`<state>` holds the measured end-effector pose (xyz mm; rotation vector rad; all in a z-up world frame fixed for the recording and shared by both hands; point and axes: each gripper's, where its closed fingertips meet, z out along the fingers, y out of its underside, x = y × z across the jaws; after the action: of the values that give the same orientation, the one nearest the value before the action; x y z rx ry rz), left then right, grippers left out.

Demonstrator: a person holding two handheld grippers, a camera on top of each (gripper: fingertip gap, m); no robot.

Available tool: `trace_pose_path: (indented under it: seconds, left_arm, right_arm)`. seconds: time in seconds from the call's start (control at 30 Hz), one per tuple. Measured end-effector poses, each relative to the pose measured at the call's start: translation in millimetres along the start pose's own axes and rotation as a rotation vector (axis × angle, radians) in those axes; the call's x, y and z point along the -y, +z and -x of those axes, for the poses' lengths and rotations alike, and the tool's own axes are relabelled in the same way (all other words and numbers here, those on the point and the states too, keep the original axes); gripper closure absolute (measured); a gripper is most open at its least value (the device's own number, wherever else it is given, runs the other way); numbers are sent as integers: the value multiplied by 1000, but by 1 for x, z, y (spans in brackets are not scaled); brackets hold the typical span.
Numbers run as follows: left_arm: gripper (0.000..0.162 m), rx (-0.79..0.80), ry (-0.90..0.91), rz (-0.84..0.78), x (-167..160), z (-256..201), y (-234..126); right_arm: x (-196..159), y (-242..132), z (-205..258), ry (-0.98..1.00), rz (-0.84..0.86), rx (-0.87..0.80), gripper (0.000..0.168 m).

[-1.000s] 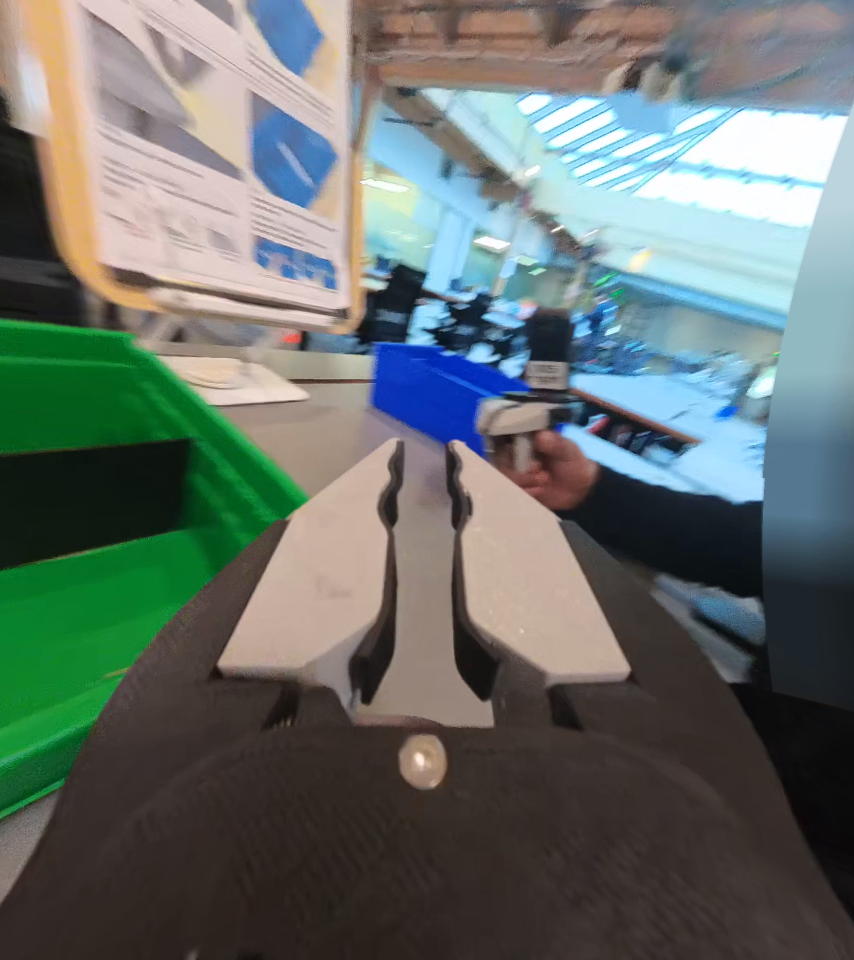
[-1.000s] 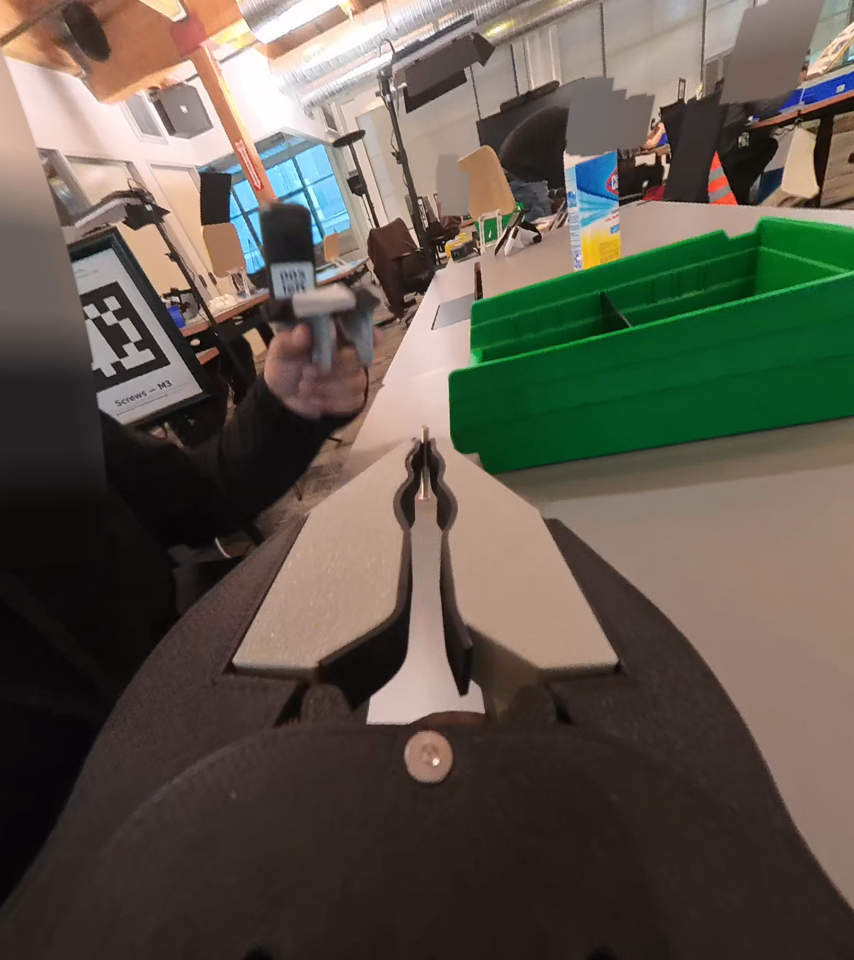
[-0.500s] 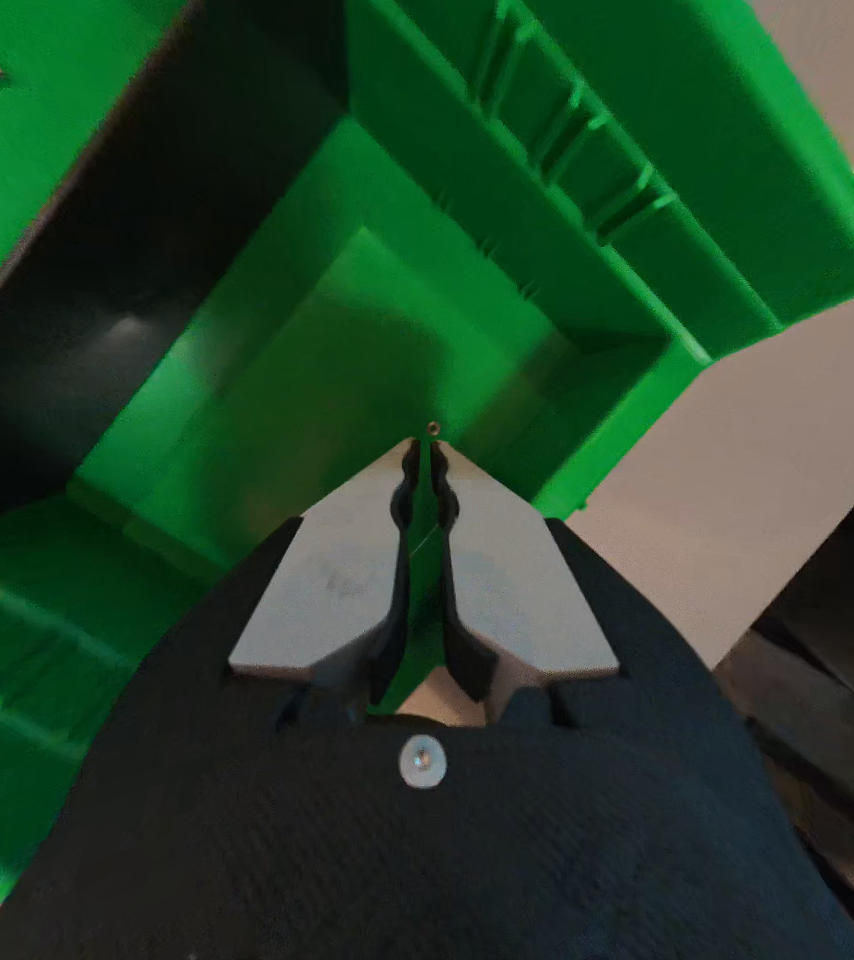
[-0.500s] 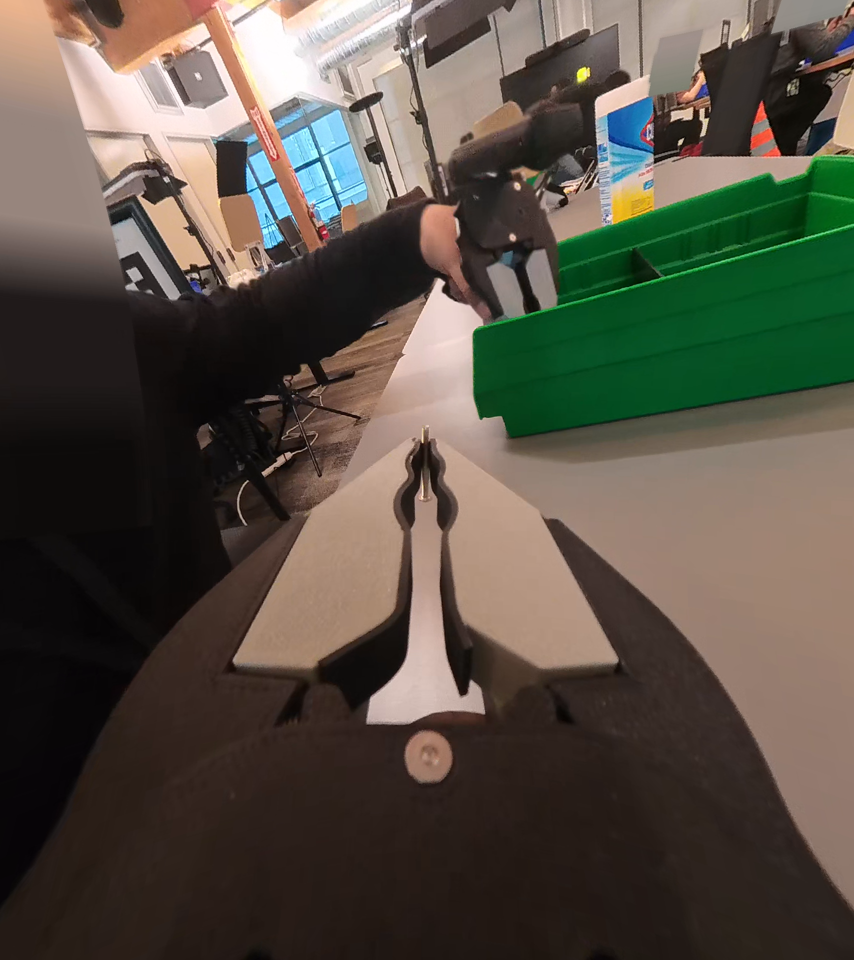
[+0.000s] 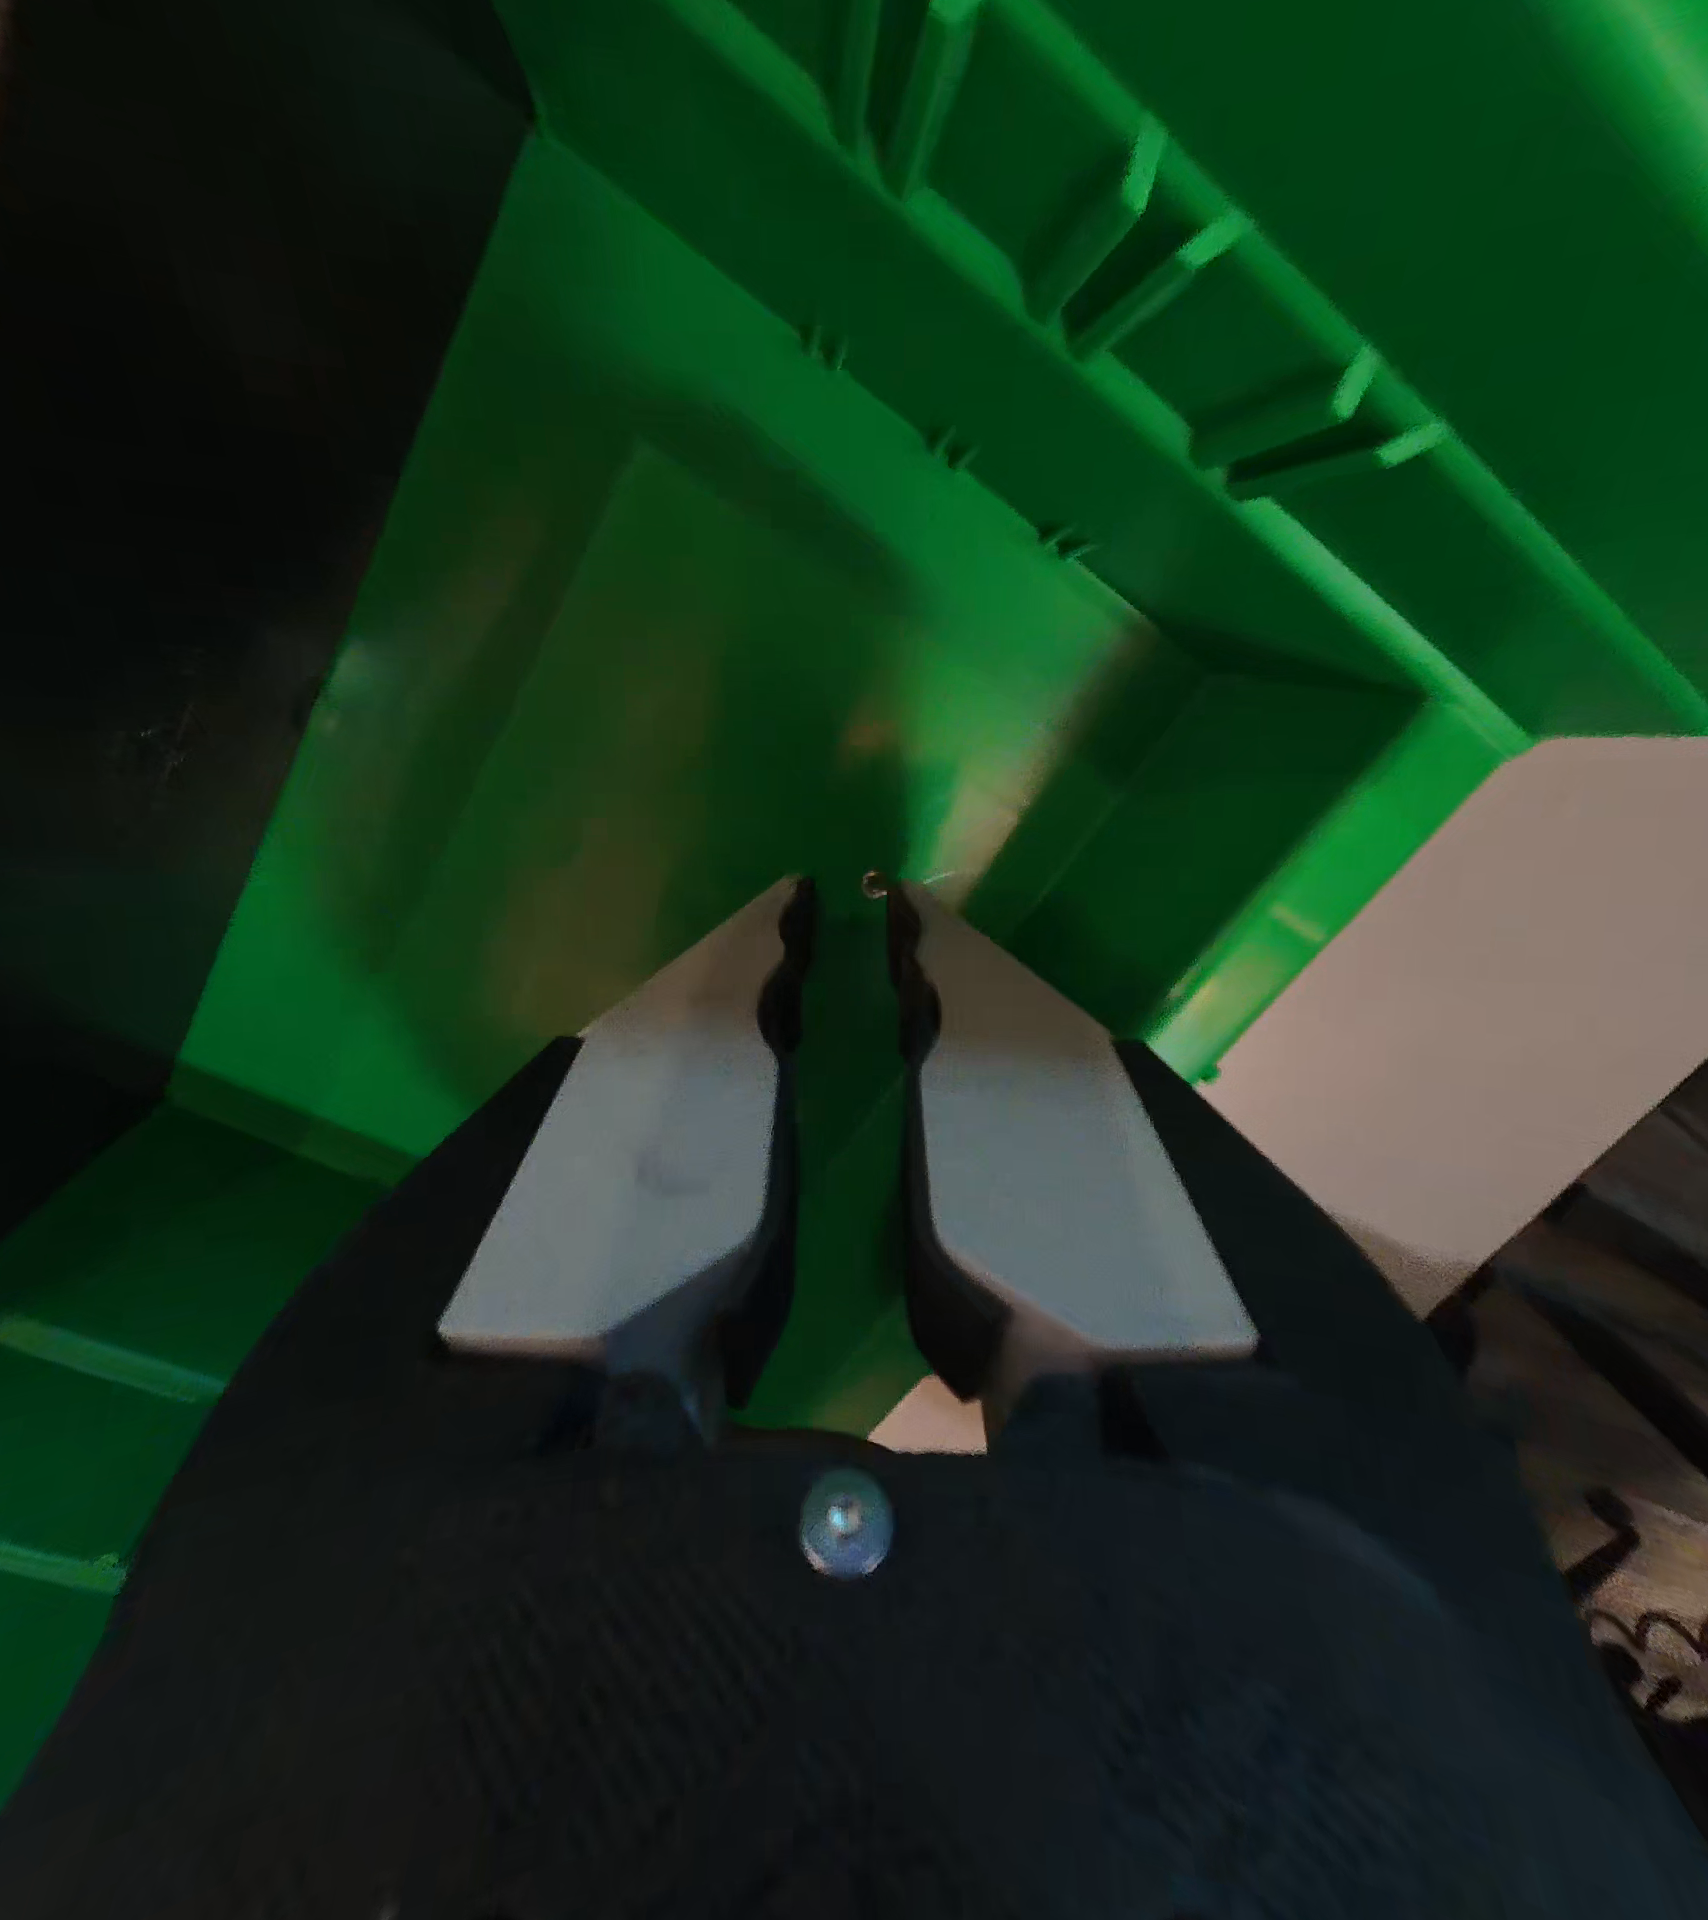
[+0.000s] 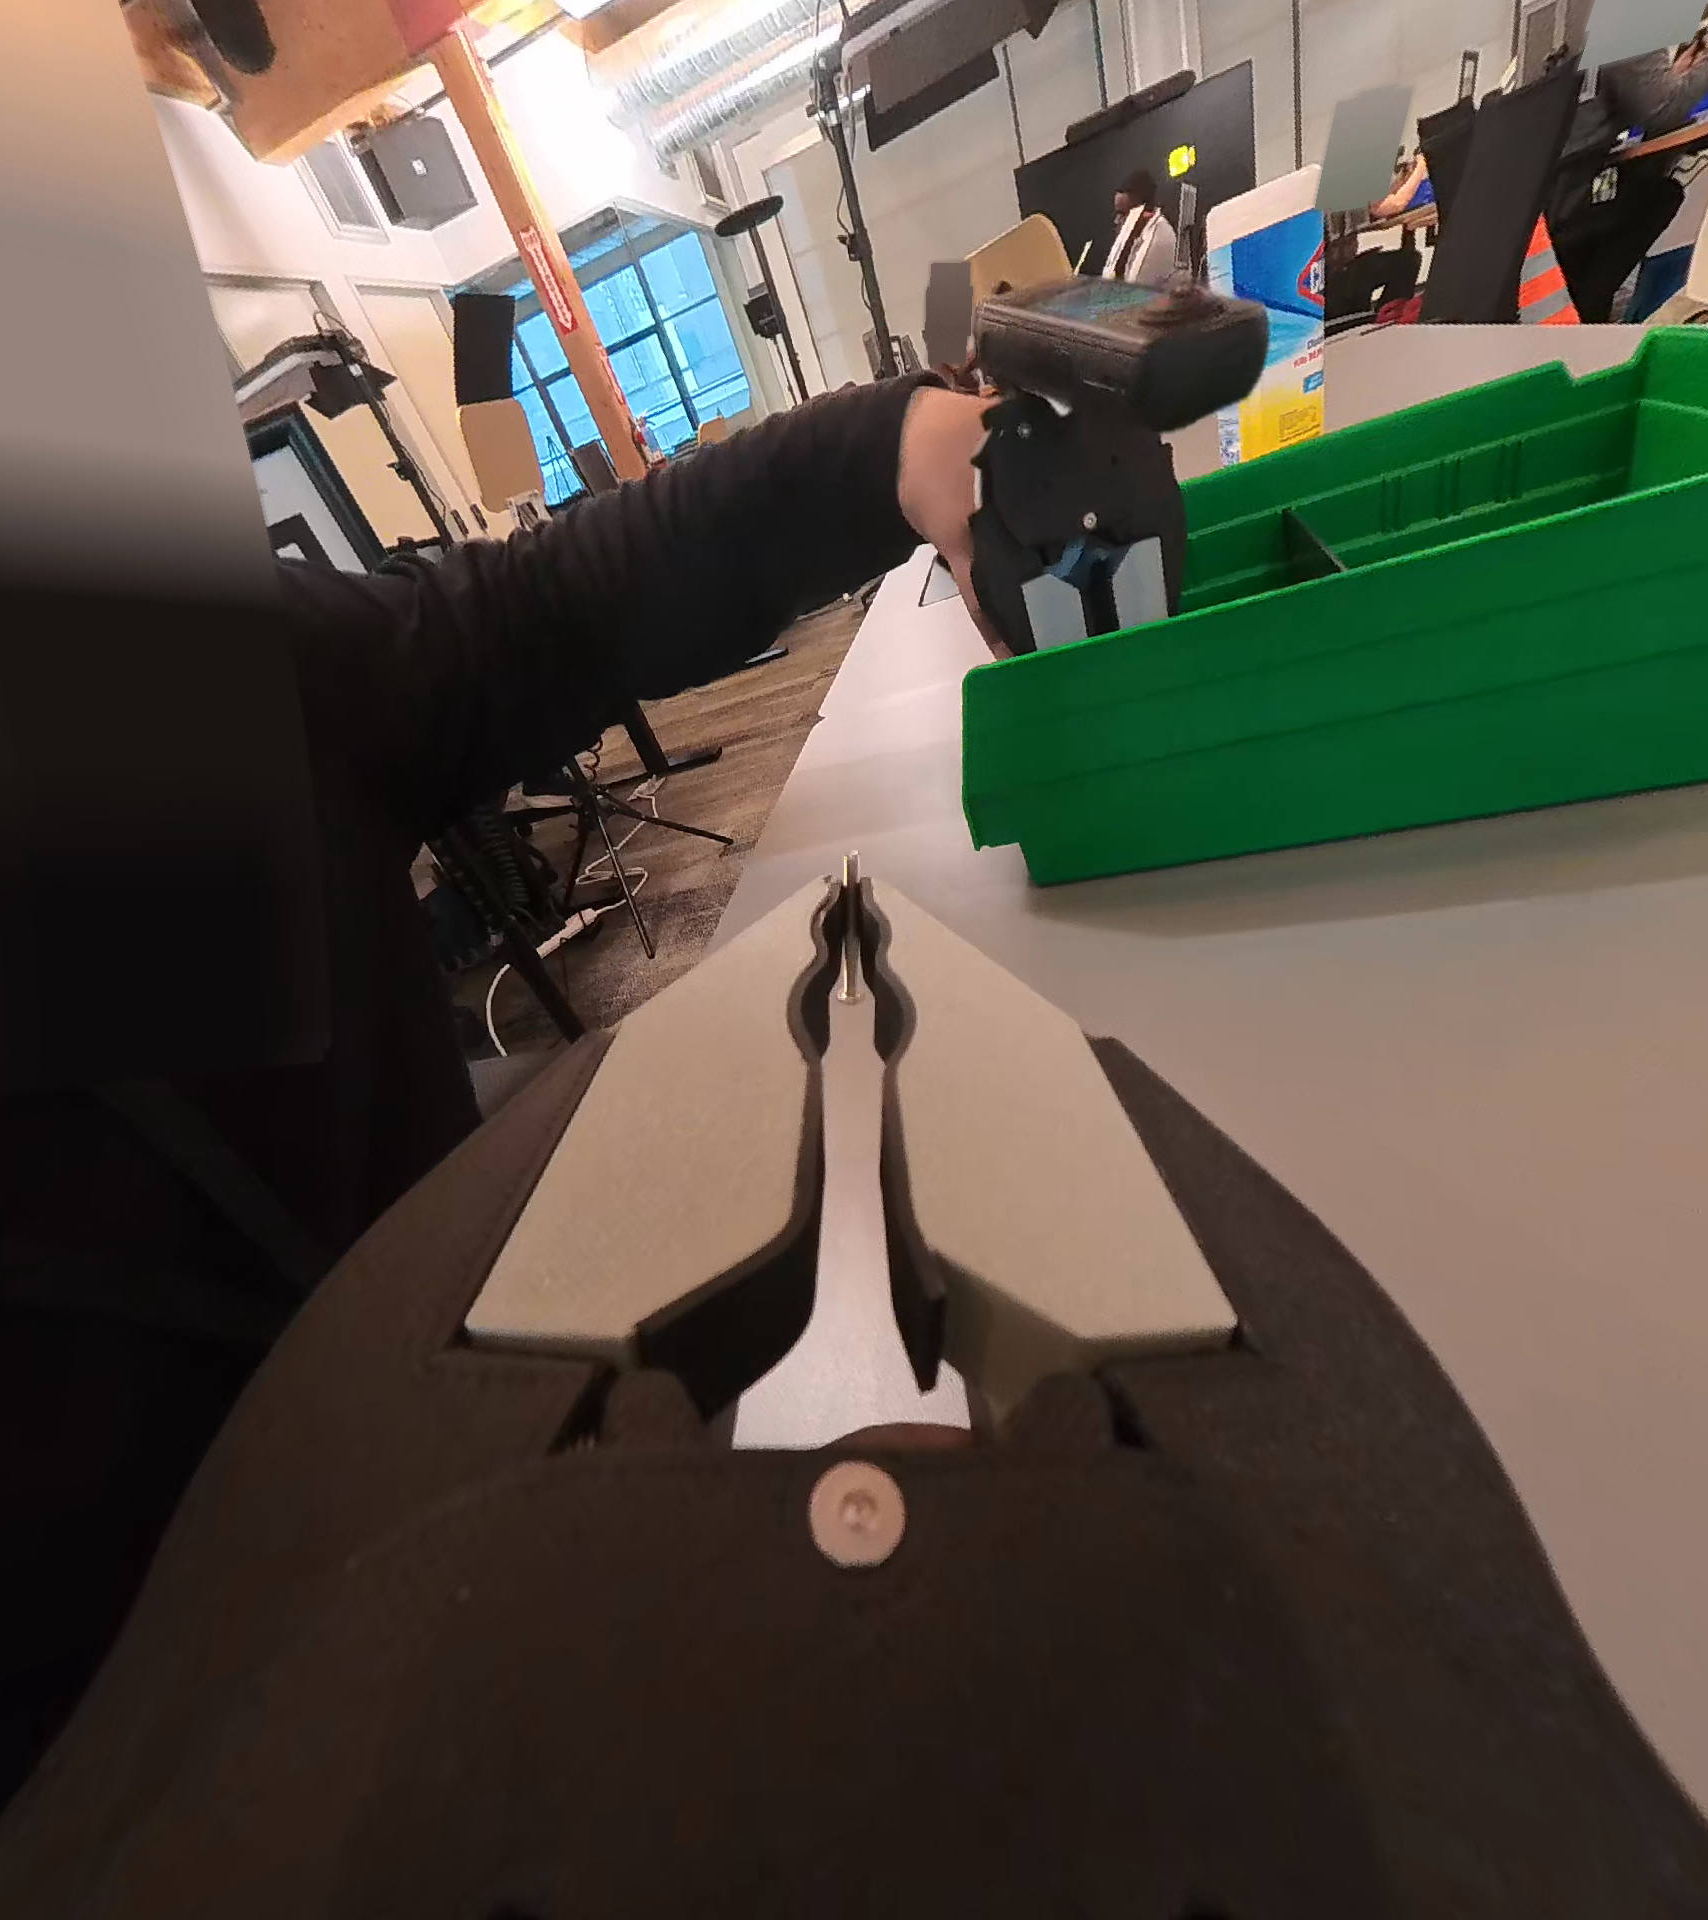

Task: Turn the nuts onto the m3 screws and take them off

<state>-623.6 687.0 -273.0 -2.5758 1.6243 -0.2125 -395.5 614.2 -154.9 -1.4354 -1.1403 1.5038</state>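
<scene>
My left gripper points down into a compartment of the green bin, jaws open a small gap. A tiny metal nut lies on the bin floor right at the right fingertip, not gripped. In the right wrist view the left gripper dips over the near end of the green bin, its tips hidden by the wall. My right gripper is shut on a thin m3 screw, which stands lengthwise between the tips, held above the grey table.
A black divider splits the bin; it fills the left of the left wrist view. A wipes canister stands behind the bin. The table edge runs left of my right gripper, with tripods and cables on the floor beyond. Some 25 cm of space lies between my two pairs of fingers.
My left gripper swung from level down into the green bin, went lower, and its jaws have opened wider beside the nut. The right gripper stays shut on the screw, barely moved.
</scene>
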Motion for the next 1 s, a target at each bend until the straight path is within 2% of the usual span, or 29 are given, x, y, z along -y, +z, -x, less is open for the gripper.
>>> trace_pose_path:
  seconds: [0.17,0.27,0.37,0.7,1.0]
  left_arm:
    - [149,35,11,25,0,6,3]
    - [157,72,17,34,0,10,3]
    - [145,129,16,23,2,18,2]
    - [145,115,28,-50,7,20,2]
    - [145,95,35,-47,5,18,2]
  right_arm:
    - [3,-2,2,3,-11,9,168]
    - [5,-2,3,1,-15,13,168]
    - [4,-2,4,-6,-10,13,168]
    - [5,-1,5,-10,-10,12,168]
    - [5,-2,5,-10,-12,14,168]
